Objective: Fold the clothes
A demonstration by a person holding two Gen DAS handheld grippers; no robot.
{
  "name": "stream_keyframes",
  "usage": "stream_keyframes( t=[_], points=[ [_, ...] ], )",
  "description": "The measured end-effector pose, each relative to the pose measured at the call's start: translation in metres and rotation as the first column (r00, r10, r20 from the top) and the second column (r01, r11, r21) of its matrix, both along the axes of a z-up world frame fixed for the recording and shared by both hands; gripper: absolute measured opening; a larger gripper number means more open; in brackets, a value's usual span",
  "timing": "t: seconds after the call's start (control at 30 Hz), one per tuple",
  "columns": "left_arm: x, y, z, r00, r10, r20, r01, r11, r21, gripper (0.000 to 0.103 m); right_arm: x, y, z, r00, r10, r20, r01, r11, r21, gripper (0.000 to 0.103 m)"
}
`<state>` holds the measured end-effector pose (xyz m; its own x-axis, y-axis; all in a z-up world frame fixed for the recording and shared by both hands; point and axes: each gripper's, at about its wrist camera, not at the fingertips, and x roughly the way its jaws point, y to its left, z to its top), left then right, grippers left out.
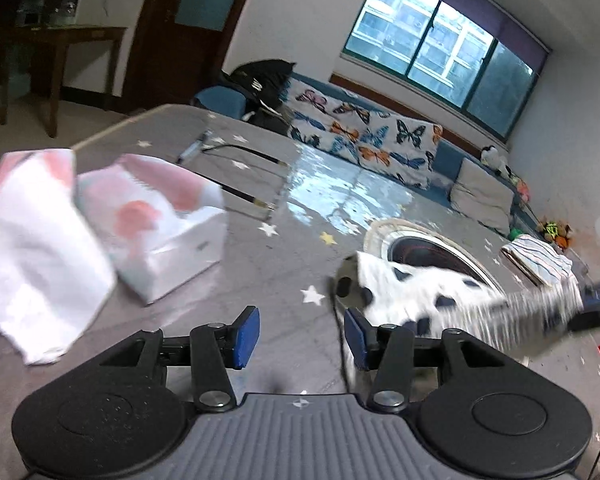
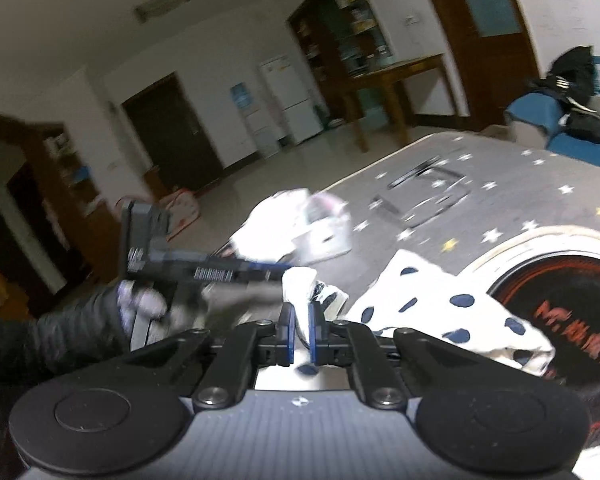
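Observation:
A white garment with dark blue dots [image 1: 404,284] hangs above the grey star-patterned table, blurred by motion; it also shows in the right wrist view [image 2: 428,304]. My right gripper [image 2: 300,332] is shut on a bunched edge of this dotted garment. My left gripper [image 1: 300,332] is open and empty, its right pad [image 1: 356,338] close beside the hanging cloth. The other hand-held gripper [image 2: 188,268] shows at left in the right wrist view, and the right one [image 1: 596,304] at the right edge of the left wrist view.
A white and pink folded cloth pile [image 1: 100,216] lies on the table [image 1: 284,248] at left. A round basket [image 1: 432,248] with dark contents sits behind the dotted garment. A striped folded cloth [image 1: 540,260] lies far right. A black metal frame [image 1: 236,168] lies farther back.

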<state>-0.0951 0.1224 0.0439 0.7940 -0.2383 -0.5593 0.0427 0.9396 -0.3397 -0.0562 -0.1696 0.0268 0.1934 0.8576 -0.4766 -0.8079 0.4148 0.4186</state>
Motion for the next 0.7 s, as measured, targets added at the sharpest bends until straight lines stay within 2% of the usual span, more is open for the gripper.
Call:
stream_keyframes(
  t=[0.23, 0.4, 0.53, 0.7],
  points=[
    [-0.023, 0.0, 0.009, 1.0, -0.016, 0.027, 0.016, 1.0, -0.003, 0.05, -0.045, -0.005, -0.028, 0.993, 0.083, -0.089, -0.084, 0.996, -0.004, 0.006],
    [-0.034, -0.012, 0.017, 0.995, -0.074, 0.063, 0.075, 0.997, -0.011, 0.051, -0.063, -0.01, -0.017, 0.99, 0.135, -0.026, -0.135, 0.99, 0.036, 0.004],
    [-0.037, -0.027, 0.021, 0.987, -0.135, 0.085, 0.137, 0.991, -0.014, 0.053, -0.068, -0.005, -0.03, 0.984, 0.176, -0.011, -0.176, 0.982, -0.072, 0.004],
    [-0.035, -0.035, 0.015, 0.984, -0.168, 0.062, 0.17, 0.985, -0.022, 0.053, -0.069, -0.008, -0.032, 0.992, 0.122, 0.016, -0.119, 0.984, -0.134, 0.009]
  ],
)
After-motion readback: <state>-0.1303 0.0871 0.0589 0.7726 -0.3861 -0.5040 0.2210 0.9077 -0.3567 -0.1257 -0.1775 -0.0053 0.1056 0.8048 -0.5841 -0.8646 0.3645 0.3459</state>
